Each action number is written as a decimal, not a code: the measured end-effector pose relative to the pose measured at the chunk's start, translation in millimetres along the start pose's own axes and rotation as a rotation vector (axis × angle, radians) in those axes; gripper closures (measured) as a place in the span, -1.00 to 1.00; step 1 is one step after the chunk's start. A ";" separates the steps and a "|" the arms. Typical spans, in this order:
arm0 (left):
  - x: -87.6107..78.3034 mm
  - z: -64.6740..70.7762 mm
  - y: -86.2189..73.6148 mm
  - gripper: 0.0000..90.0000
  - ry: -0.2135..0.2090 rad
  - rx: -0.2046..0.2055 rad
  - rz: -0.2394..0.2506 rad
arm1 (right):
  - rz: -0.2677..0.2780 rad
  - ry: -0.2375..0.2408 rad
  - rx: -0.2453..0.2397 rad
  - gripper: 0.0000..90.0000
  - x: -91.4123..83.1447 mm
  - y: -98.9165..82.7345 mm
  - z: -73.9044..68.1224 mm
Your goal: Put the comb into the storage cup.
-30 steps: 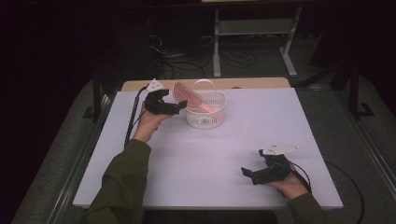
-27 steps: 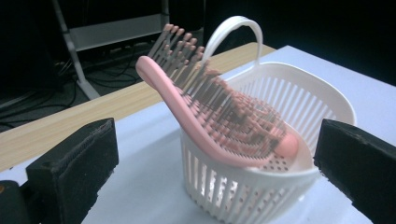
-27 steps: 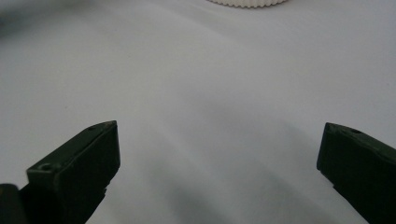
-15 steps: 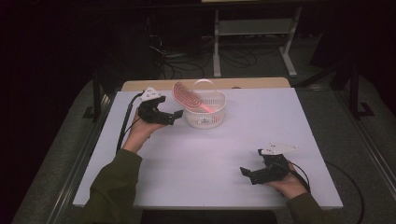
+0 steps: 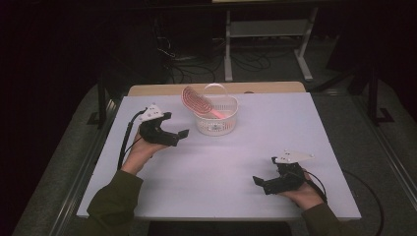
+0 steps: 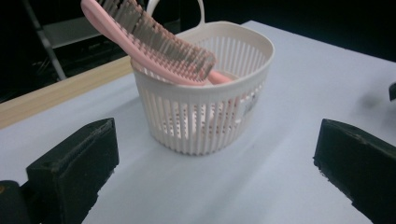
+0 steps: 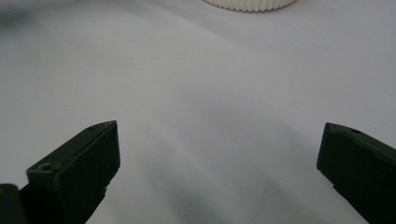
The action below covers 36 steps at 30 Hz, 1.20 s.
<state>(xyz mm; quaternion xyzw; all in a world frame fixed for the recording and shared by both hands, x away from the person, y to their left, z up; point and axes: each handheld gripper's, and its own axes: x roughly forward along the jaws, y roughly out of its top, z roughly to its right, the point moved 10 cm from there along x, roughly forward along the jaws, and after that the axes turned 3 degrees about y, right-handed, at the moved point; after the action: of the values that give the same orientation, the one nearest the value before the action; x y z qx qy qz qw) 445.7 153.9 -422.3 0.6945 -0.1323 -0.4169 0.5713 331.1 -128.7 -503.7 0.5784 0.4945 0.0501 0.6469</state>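
- Since the earlier high view, the left gripper [image 5: 176, 136] has been drawn back from the white slatted basket [image 5: 217, 121] toward the table's left edge; the right gripper [image 5: 259, 182] has stayed low at the near right.
- Step in hand, as judged: the placing of the pink hairbrush [image 5: 197, 102] is finished, and the left hand is being retired.
- The hairbrush is seen leaning in the basket, handle down inside, bristled head projecting over the rim; the basket stands at the far middle of the white table [image 5: 255, 147].
- Left gripper: jaws spread wide and empty, aimed at the basket, held clear of it.
- Right gripper: jaws likewise spread, nothing between them, hovering just above the tabletop.
- Next move, as judged: little is called for beyond both hands being brought to rest without the basket being nudged.
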 end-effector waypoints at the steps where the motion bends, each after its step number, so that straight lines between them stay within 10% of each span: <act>1: -1.3 0.9 -1.1 -1.00 0.000 -0.001 -0.001 | 0.000 0.000 0.000 -1.00 0.0 0.0 0.0; 19: -34.0 21.9 -36.8 -1.00 -0.043 0.050 -0.057 | 0.006 -0.006 -0.002 -1.00 -1.9 0.5 0.0; 36: -60.3 43.8 -82.6 -1.00 -0.095 0.002 -0.101 | 0.004 -0.012 -0.001 -1.00 -1.7 -0.1 1.2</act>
<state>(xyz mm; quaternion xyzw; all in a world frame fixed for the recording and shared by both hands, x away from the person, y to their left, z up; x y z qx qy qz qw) 352.2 189.6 -471.2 0.6803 -0.1246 -0.4773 0.5421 331.0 -130.6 -502.9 0.5793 0.4895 0.0480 0.6500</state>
